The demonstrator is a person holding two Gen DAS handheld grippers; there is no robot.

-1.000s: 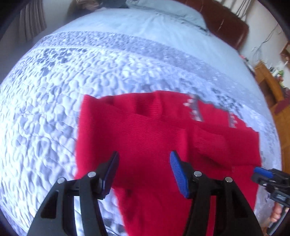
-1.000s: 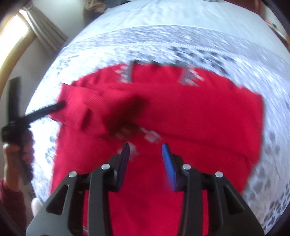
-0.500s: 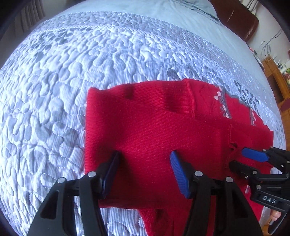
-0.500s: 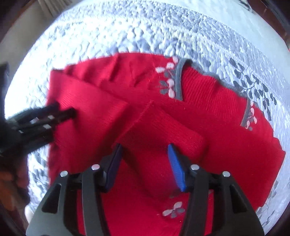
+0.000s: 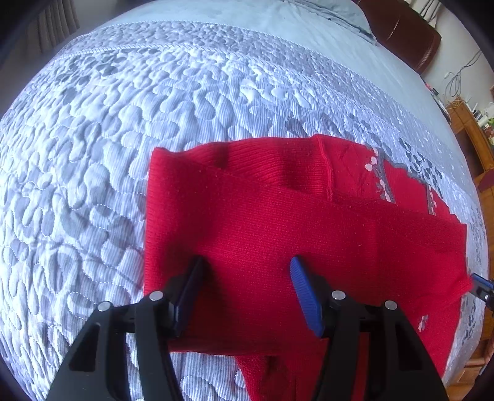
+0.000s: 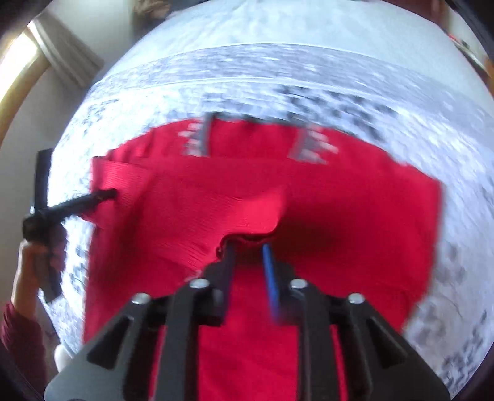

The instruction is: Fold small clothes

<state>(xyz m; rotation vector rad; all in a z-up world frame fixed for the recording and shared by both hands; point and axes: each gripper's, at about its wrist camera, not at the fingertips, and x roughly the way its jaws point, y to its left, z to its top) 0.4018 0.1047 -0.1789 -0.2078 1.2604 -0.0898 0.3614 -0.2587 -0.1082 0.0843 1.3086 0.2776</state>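
A small red knit sweater [image 5: 278, 222] with grey and pink trim lies on the quilted bedspread. One sleeve is folded across its body. My left gripper [image 5: 245, 265] is open, its fingers pressed down on the folded sleeve. In the right wrist view my right gripper [image 6: 248, 250] is shut on the cuff end of the red sleeve [image 6: 247, 212], lifted a little above the sweater [image 6: 355, 222]. The left gripper also shows there at the sweater's left edge [image 6: 105, 194]. The right gripper's tip peeks in at the left wrist view's right edge [image 5: 481, 285].
The grey-white quilted bedspread [image 5: 108, 138] spreads around the sweater. A pillow [image 5: 349, 15] and a dark wooden headboard [image 5: 407, 40] lie at the far end. Wooden furniture [image 5: 472, 135] stands to the right of the bed. A window and curtain [image 6: 52, 52] are at the left.
My right gripper has closed on the sleeve's cuff and pulled back, lifting it. My left gripper has stayed pressed on the folded sleeve.
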